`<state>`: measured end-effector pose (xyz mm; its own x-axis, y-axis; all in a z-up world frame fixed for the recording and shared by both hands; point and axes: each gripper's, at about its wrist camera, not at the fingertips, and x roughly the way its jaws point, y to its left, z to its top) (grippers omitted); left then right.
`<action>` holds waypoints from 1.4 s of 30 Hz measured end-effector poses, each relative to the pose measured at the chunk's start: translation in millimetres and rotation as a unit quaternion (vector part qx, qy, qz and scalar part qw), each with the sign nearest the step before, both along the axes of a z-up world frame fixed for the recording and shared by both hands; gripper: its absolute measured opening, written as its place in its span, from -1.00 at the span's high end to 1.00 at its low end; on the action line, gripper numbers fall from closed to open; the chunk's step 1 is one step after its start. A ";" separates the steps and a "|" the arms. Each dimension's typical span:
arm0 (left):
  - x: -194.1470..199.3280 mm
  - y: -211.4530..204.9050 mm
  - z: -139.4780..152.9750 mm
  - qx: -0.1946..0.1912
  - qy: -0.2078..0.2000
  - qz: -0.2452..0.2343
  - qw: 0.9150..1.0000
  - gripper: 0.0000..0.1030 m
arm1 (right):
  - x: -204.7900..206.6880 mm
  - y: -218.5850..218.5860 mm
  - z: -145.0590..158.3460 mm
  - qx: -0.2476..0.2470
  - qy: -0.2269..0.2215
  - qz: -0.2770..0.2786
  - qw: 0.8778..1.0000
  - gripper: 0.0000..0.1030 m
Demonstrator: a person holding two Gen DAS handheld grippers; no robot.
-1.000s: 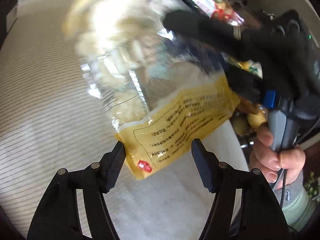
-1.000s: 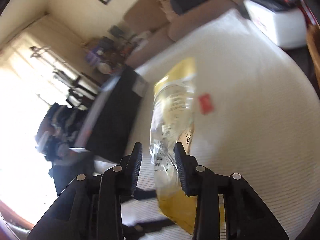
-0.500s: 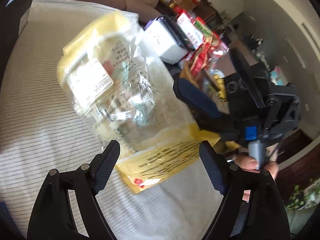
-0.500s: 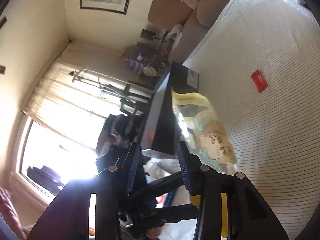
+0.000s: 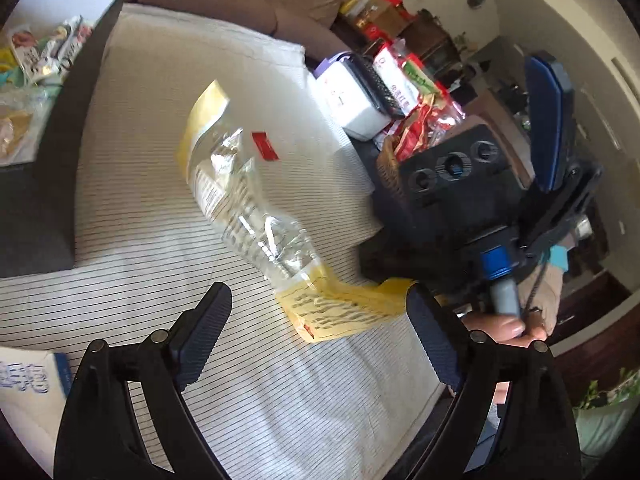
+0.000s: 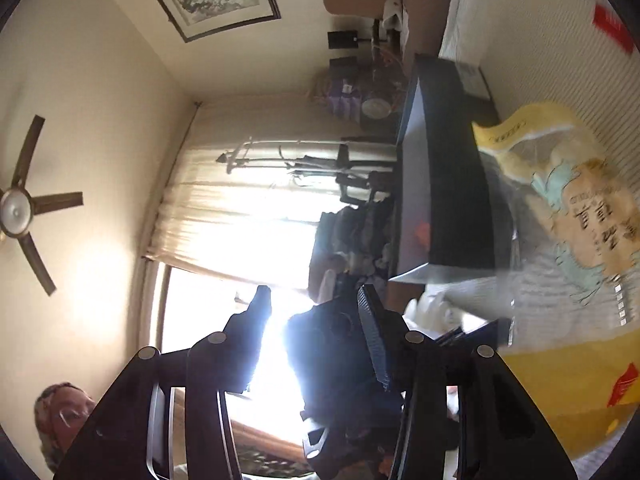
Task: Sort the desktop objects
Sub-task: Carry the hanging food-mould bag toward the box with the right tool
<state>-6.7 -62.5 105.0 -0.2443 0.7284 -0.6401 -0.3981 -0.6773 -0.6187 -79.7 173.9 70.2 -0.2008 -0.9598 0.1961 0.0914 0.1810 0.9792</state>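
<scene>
Two sets of tongs part over a striped desk (image 5: 132, 240) as a snack bag comes free.

Left tongs (image 5: 320, 336) stand wide, their jaws opening with nothing pressed between them; the clear, yellow-ended snack bag (image 5: 248, 208) shows just beyond their tips, above the cloth. Right tongs (image 6: 314, 332) are also opening, empty, tilted toward the window, with the bag just beside them. A red tag (image 5: 264, 145) lies on the cloth beyond the bag.
</scene>
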 end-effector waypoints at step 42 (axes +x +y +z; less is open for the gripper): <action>-20.2 42.4 -36.0 -0.153 0.048 0.039 0.986 0.04 | -13.1 26.4 -12.3 0.461 0.136 -0.043 0.876 0.27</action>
<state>-26.9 -20.1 69.0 -0.3623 0.4813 -0.7981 -0.3842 -0.8573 -0.3426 -92.8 200.3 57.9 -0.3457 -0.7192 -0.6026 0.3193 -0.6941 0.6452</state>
